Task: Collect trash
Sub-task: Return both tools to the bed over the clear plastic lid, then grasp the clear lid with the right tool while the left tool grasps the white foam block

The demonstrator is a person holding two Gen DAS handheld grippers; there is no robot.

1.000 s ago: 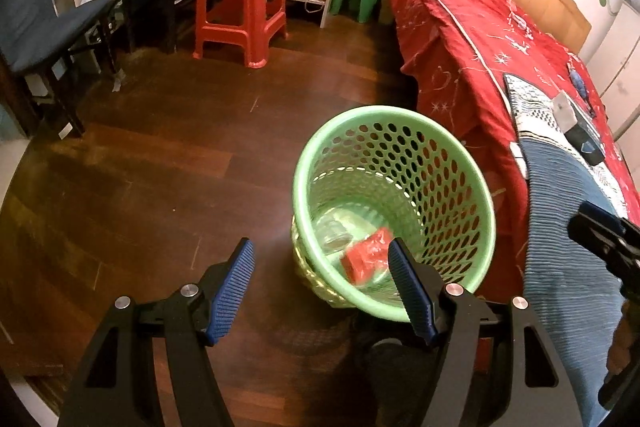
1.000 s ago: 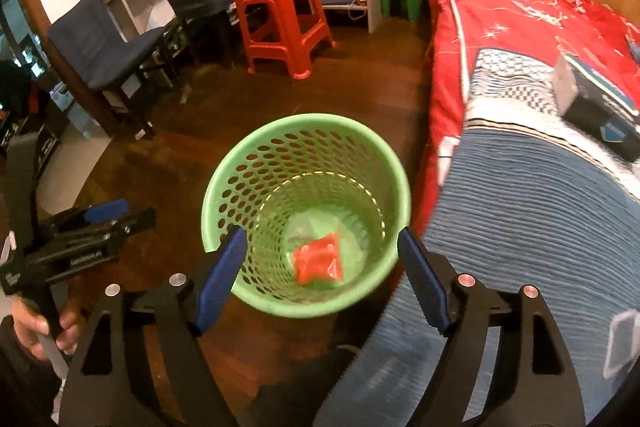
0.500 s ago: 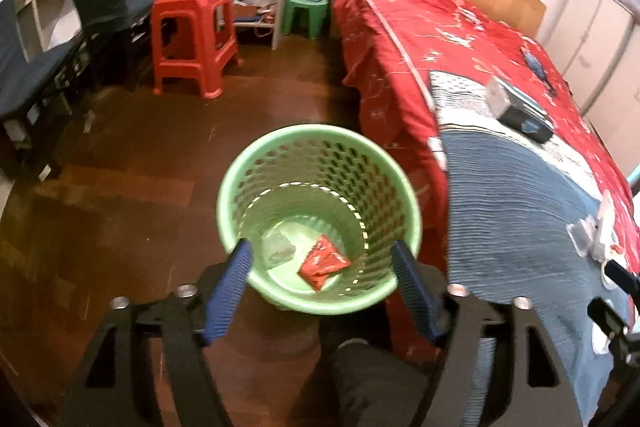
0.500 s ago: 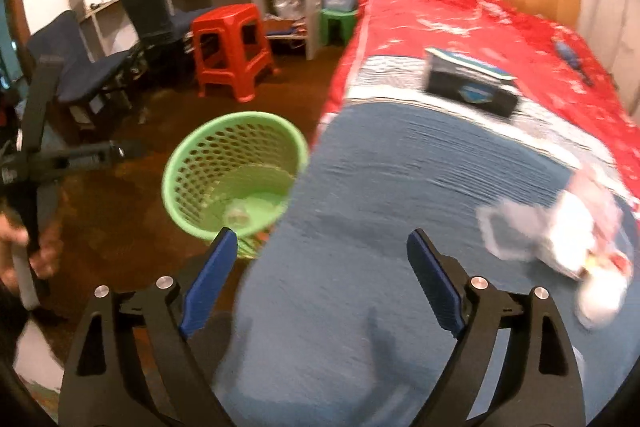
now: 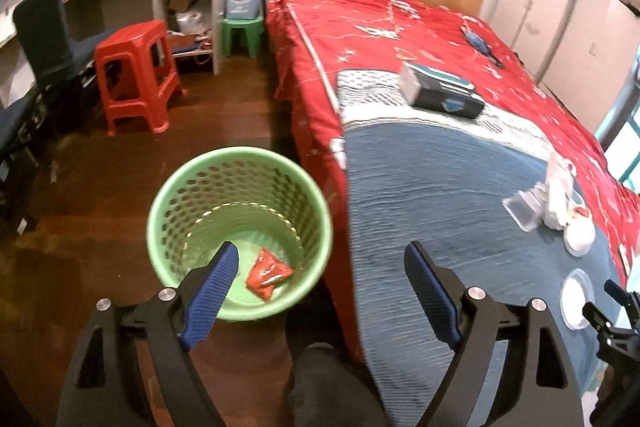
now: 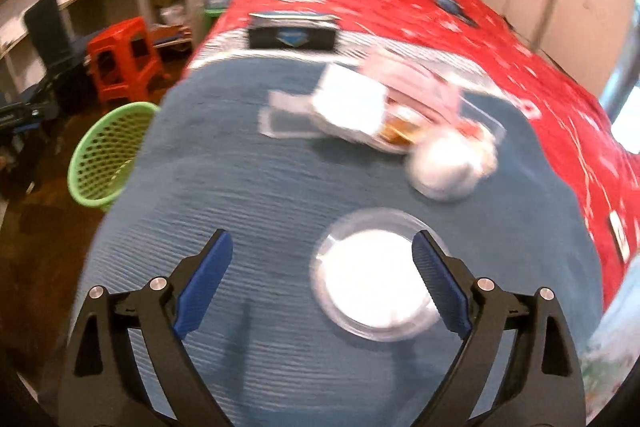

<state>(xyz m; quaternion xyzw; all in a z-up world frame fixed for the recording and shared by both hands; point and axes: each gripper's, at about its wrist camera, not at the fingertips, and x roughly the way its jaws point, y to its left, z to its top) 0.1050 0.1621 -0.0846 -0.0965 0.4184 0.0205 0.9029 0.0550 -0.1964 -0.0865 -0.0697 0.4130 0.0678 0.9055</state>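
Note:
A green perforated basket (image 5: 168,195) stands on the wood floor beside the bed, with a red wrapper (image 5: 267,273) inside; it shows at the left of the right wrist view (image 6: 104,163). My left gripper (image 5: 320,275) is open and empty above the basket's near rim and the bed edge. My right gripper (image 6: 320,267) is open and empty over the blue blanket (image 6: 240,195), just short of a clear round lid (image 6: 376,279). Beyond lies a blurred pile of white and pink wrappers (image 6: 360,107) and a white cup (image 6: 444,167). The pile also shows in the left wrist view (image 5: 556,199).
A dark box (image 5: 440,91) lies on the red bedspread (image 5: 380,23). A red stool (image 5: 136,75), a green stool (image 5: 240,35), dark chairs (image 5: 44,39) and shelves stand across the floor. My knee (image 5: 320,383) is by the bed.
Both grippers swung right from above the basket toward the bed. The right one now hangs over the blanket close to the round lid and trash pile. Both stayed open.

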